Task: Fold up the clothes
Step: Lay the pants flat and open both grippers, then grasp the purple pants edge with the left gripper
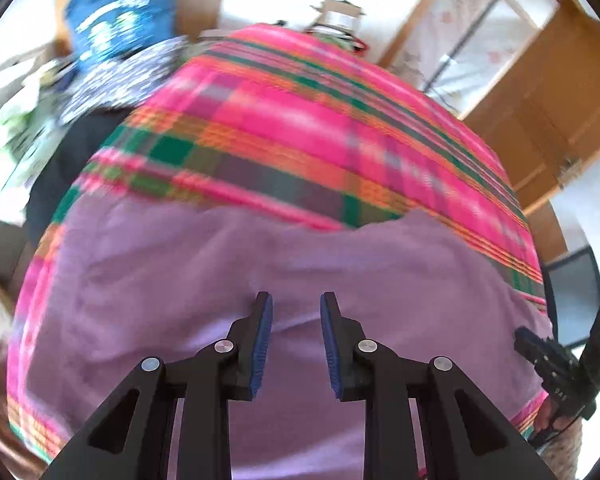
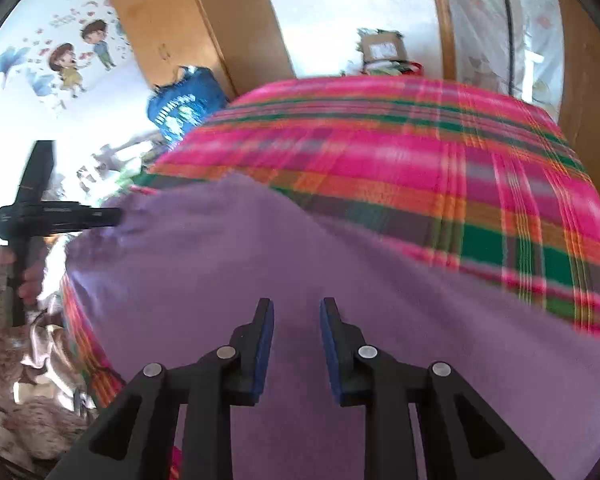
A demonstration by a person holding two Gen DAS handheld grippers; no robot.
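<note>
Left wrist: purple garment (image 1: 260, 264) blurred (edges cut off).

Home bedroom, plaid-covered bed (image 2: 380, 128), wooden wardrobe (image 2: 188, 32), cartoon wall stickers (image 2: 72, 60)

1. Daylight fills the room; the white wall (image 2: 328, 4) is blown out to near pure white, and so is the floor at the left edge of the left wrist view.
2. The plaid bedspread (image 1: 300, 120) is smeared by motion blur in both views, its stripes streaked sideways.
3. The purple cloth (image 2: 300, 248) is soft and blurred too, its folds hardly readable.
4. The blue shirt (image 1: 120, 24) at the far corner of the bed is blurred, its print illegible.
5. The gripper fingers (image 1: 260, 340) are sharp and evenly lit.
6. Fisheye bending bulges the bed and curves the wooden wardrobe (image 2: 188, 20); black vignette rims each picture's corners.
7. Shadows are faint and soft.
</note>
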